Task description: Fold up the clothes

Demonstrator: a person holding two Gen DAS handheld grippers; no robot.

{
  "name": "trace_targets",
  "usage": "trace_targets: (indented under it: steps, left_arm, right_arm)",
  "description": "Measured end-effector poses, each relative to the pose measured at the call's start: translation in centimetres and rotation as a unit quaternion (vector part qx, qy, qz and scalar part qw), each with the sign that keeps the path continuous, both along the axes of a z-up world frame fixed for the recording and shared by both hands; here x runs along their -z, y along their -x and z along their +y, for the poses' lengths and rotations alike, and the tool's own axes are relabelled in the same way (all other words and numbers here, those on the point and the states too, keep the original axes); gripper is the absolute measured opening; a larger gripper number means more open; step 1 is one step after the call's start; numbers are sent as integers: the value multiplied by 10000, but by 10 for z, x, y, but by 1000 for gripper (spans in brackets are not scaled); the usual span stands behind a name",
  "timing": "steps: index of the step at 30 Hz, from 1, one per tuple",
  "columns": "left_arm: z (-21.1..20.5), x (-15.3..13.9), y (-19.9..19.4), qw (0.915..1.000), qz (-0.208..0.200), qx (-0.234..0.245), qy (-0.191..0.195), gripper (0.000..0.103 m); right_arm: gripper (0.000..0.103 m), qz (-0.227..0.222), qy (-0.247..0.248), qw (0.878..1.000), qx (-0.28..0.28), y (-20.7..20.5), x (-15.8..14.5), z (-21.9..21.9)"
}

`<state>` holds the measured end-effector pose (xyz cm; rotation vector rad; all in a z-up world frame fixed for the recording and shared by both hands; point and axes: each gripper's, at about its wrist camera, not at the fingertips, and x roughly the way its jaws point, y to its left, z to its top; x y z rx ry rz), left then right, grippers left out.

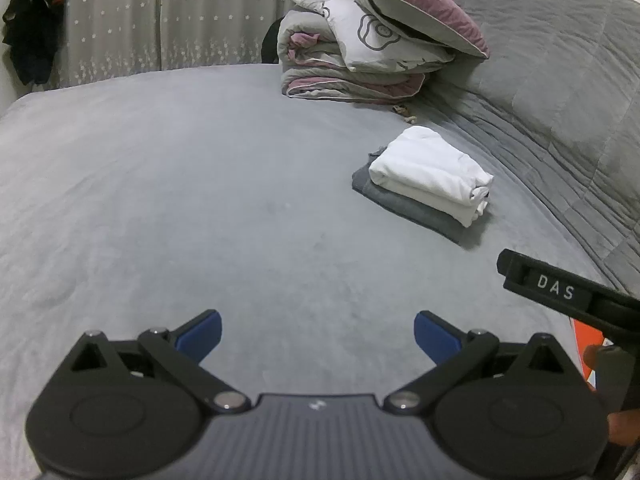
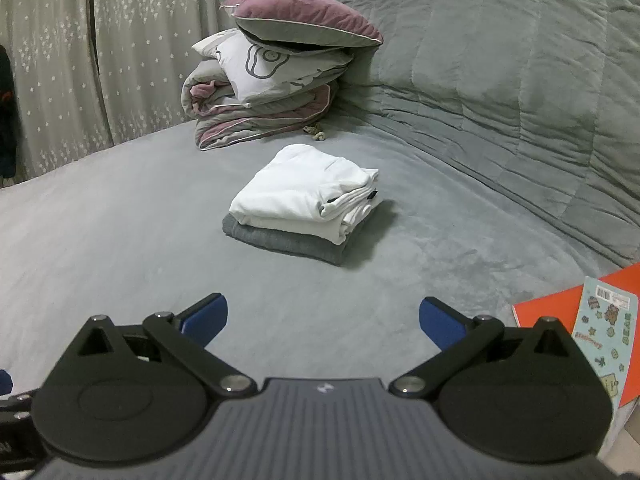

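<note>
Right now both tools are off the fabric, hovering over the grey bed (image 2: pixel 120 220), nothing pinched. Left tool (image 1: pixel 318 334): blue pads spread wide, bare sheet between them. Right tool (image 2: pixel 323 320): same, pads wide apart, empty.

Clothes are already folded & stacked: white folded garment (image 2: pixel 304 194) sits on top of a grey folded garment (image 2: pixel 280 242), edges roughly lined up, grey one peeking out at the front and left. Stack lies on the bed well ahead of both tools, slightly right in the left wrist view (image 1: pixel 430 172), near centre in the right wrist view.

Behind the stack, near the curtains (image 2: pixel 80 60): folded duvet (image 2: pixel 256 120) w/ a printed pillow (image 2: pixel 272 66) and a purple-grey pillow (image 2: pixel 304 16) piled on it. Quilted grey cover (image 2: pixel 500 80) rises along the right side.

Far right at the bed edge: orange folder (image 2: pixel 560 304) w/ a pale sticker sheet (image 2: pixel 608 332) lying on it. Dark clothing (image 1: pixel 34 20) hangs at far left by the curtains.
</note>
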<state>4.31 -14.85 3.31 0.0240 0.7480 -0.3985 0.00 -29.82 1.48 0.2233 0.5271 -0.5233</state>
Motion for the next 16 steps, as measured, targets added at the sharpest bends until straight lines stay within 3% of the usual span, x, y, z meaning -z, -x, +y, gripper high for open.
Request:
trace_targets:
  steps: [16]
  left_arm:
    - [1, 2, 1, 10000, -35, 30, -35, 103]
  right_arm:
    - [103, 28, -43, 10000, 13, -2, 2, -1]
